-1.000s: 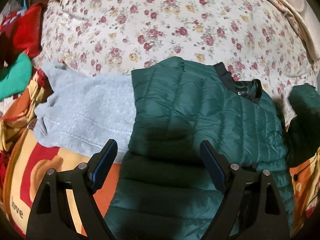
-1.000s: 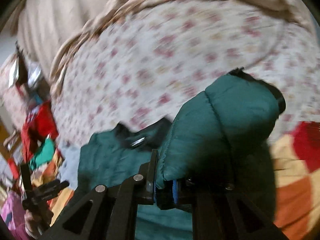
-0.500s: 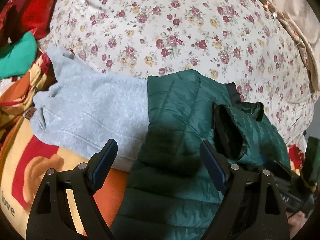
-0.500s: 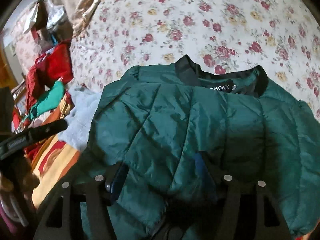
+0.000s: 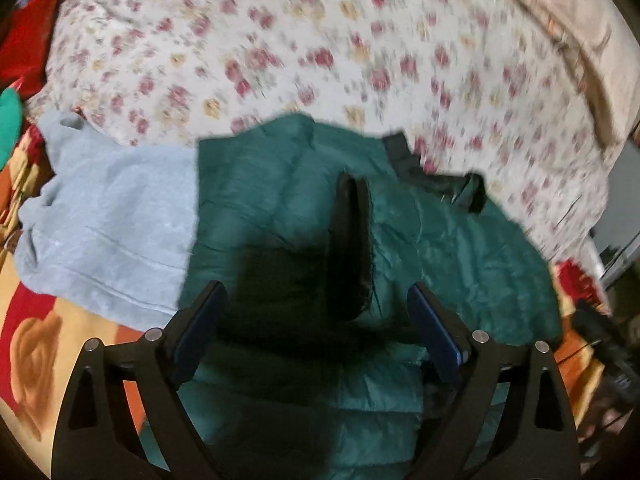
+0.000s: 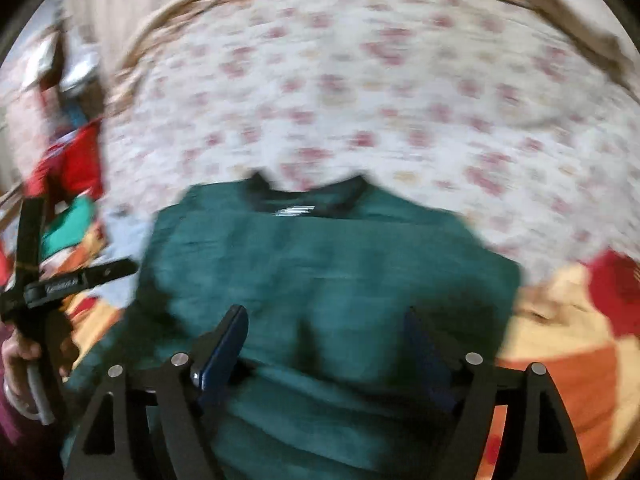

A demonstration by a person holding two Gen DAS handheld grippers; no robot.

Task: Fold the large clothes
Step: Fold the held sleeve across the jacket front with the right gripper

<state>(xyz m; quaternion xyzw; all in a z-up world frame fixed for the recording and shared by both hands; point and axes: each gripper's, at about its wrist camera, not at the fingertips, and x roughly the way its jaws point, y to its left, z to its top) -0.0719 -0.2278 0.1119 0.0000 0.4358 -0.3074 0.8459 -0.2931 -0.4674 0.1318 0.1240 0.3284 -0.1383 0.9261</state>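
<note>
A dark green quilted jacket (image 5: 280,208) lies flat on the bed, black collar (image 5: 436,176) at the far side. Its right sleeve is folded in over the body, and the sleeve's dark cuff opening (image 5: 352,248) faces me. My left gripper (image 5: 316,320) is open and empty above the jacket's lower middle. In the right wrist view the jacket (image 6: 320,272) fills the centre, and my right gripper (image 6: 326,340) is open and empty above it. The left gripper also shows in the right wrist view (image 6: 60,284), held in a hand at the left edge.
A light grey sweatshirt (image 5: 108,216) lies left of the jacket, partly under it. A floral quilt (image 5: 320,52) is bunched behind both. An orange and red blanket (image 5: 36,340) covers the bed. Red and green clothes (image 6: 72,184) are piled at the far left.
My right gripper has let go of the sleeve, left it folded across the jacket and pulled back. My left gripper stays open and shifted slightly. Both views are now motion blurred.
</note>
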